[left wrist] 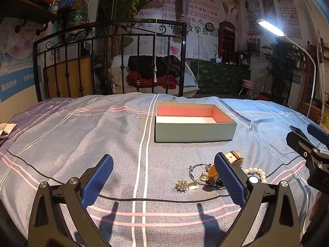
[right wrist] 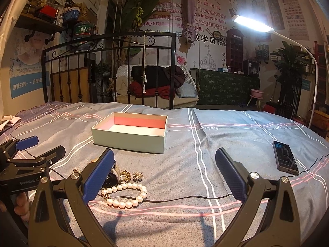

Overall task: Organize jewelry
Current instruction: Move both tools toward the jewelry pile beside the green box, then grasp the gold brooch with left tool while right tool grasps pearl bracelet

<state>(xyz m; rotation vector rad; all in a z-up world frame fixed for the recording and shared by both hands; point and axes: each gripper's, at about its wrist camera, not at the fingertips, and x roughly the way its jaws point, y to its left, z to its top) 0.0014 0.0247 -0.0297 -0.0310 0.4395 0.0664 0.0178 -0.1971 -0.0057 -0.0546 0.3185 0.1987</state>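
My left gripper (left wrist: 163, 182) and right gripper (right wrist: 164, 177) both gape wide, holding nothing. The jewelry pile, with its pearl bracelet (right wrist: 125, 194) and brooch (left wrist: 181, 185), lies lower centre, near my inner fingers. The open box (left wrist: 195, 123) sits mid-frame beyond; bare bedspread (left wrist: 82, 144) surrounds everything.

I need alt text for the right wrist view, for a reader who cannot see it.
Open right tongs hover over a grey bedspread. A pearl bracelet, rings and a brooch lie near the left finger, before an empty box; a phone lies right.
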